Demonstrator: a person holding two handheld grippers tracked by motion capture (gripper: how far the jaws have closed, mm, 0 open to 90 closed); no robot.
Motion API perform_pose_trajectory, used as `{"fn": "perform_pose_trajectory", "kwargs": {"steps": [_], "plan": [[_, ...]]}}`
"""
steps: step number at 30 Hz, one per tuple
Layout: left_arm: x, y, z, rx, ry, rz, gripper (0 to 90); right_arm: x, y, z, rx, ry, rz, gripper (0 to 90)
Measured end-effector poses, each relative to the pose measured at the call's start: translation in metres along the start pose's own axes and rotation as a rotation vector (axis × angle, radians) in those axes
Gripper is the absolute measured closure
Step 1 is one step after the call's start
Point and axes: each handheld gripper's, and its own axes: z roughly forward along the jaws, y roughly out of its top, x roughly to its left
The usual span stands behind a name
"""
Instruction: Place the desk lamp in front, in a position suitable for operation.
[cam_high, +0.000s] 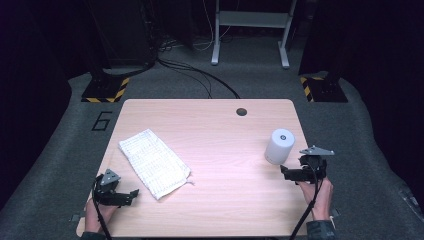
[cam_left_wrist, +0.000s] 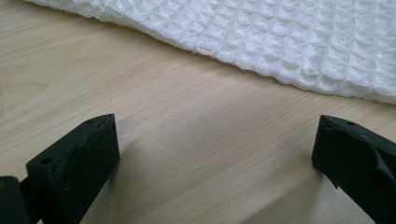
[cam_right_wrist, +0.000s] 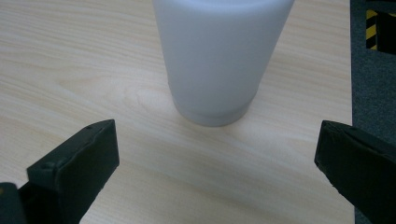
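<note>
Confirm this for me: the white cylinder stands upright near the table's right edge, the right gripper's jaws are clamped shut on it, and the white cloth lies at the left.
One thing is wrong: the right gripper is not clamped on the white cylinder. The right gripper view shows its jaws wide apart, short of the cylinder's base. The cylinder does stand upright near the table's right edge, and the white cloth lies at the left.

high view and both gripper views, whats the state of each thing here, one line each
white cylinder: upright on the table, untouched, just ahead of the right gripper
white waffle cloth: folded, lying flat, untouched
left gripper: open, holding nothing, near the cloth's edge
right gripper: open, holding nothing, facing the cylinder
table: wooden top, round hole near the far edge
</note>
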Motion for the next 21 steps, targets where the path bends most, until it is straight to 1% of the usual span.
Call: {"fn": "perform_pose_trajectory", "kwargs": {"steps": [2,3,4,5,6,8,10,11,12,13,14,15,16,18,19,20,21], "plan": [[0.0,0.0,0.0,-0.001,0.0,0.0,0.5,-0.001,0.004,0.001,0.0,0.0,-0.003,0.0],[0.0,0.0,0.0,-0.001,0.0,0.0,0.5,-0.002,0.009,0.002,-0.004,0.008,-0.001,0.0],[0.0,0.0,0.0,-0.001,0.0,0.0,0.5,-0.002,0.009,0.002,-0.004,0.008,-0.001,0.0],[0.0,0.0,0.0,0.0,0.0,0.002,0.5,-0.002,0.015,0.003,-0.007,0.013,-0.001,0.0],[0.0,0.0,0.0,0.0,0.0,0.001,0.5,-0.002,0.015,0.003,-0.007,0.013,-0.001,0.0],[0.0,0.0,0.0,-0.001,0.0,0.001,0.5,-0.002,0.02,0.004,-0.004,0.001,-0.001,0.0],[0.0,0.0,0.0,-0.001,0.0,0.001,0.6,-0.002,0.026,0.005,-0.008,0.008,0.004,0.0],[0.0,0.0,0.0,-0.001,0.0,0.001,0.6,-0.002,0.032,0.007,-0.007,0.0,0.0,0.0],[0.0,0.0,0.0,-0.002,0.0,0.0,0.6,-0.002,0.032,0.007,-0.007,0.0,0.0,0.0],[0.0,0.0,0.0,-0.003,0.001,0.0,0.6,-0.002,0.035,0.008,-0.008,-0.008,-0.01,0.0],[0.0,0.0,0.0,-0.003,0.0,0.0,0.7,-0.001,0.04,0.011,-0.007,-0.013,-0.005,0.0],[0.0,0.0,0.0,-0.003,0.0,0.0,0.7,-0.001,0.04,0.011,-0.007,-0.013,-0.005,0.0],[0.0,0.0,0.0,-0.003,0.0,-0.001,0.7,-0.001,0.046,0.014,-0.009,-0.005,-0.011,0.0],[0.0,0.0,0.0,-0.003,0.0,-0.001,0.7,-0.001,0.048,0.017,-0.006,-0.01,-0.015,0.0],[0.0,0.0,0.0,-0.004,0.0,-0.001,0.7,-0.001,0.05,0.018,-0.002,-0.005,-0.007,0.0],[0.0,0.0,0.0,0.002,-0.001,0.006,0.7,-0.002,0.054,0.024,0.009,0.001,-0.002,0.0],[0.0,0.0,0.0,0.002,-0.001,0.006,0.7,-0.002,0.054,0.024,0.009,0.001,-0.002,0.0]]}}
